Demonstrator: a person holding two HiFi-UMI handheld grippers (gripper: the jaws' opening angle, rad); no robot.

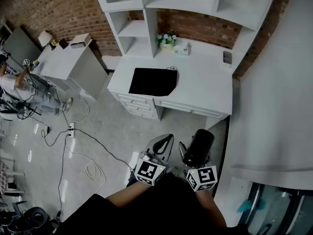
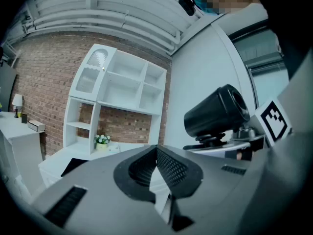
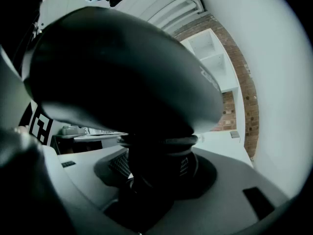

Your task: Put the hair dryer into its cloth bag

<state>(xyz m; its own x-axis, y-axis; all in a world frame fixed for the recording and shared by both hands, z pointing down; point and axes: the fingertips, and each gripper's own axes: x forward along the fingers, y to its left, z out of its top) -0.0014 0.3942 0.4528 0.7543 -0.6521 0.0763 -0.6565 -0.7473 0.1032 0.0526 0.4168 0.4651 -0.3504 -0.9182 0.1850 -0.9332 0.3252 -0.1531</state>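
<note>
Your left gripper point(image 2: 157, 169): the jaws are closed together with nothing between them. The cross-hatched black pads meet in a point above a smooth grey body.
Your right gripper point(image 3: 155, 166): the jaws stand wide and clamp the hair dryer point(image 1: 199, 147) by its stem. The stem covers most of the pads, so only slivers of hatching show on either side.
Hair dryer: it sits at the bottom centre of the head view, upright in your right gripper. It is a smooth black barrel with a ringed collar below. In the right gripper view it fills the upper frame as a dark blur, and its ends are cut off.
Your arms: dark sleeves at the bottom edge hide your hands, and only the marker cubes show clearly.
Floor: grey and glossy, with thin cables looping at the lower left.
Desk point(image 1: 205, 87): white and flat-topped with drawer fronts, at mid frame.
Cloth bag point(image 1: 152, 81): a flat matte black rectangle lying on the desk's left part. You cannot make out its opening.
Flowers point(image 1: 167, 38): a small pot at the desk's back.
Shelves point(image 1: 137, 28): white open boxes, cut off at the top.
Brick wall point(image 1: 63, 9): rough red brick behind the shelves.
</note>
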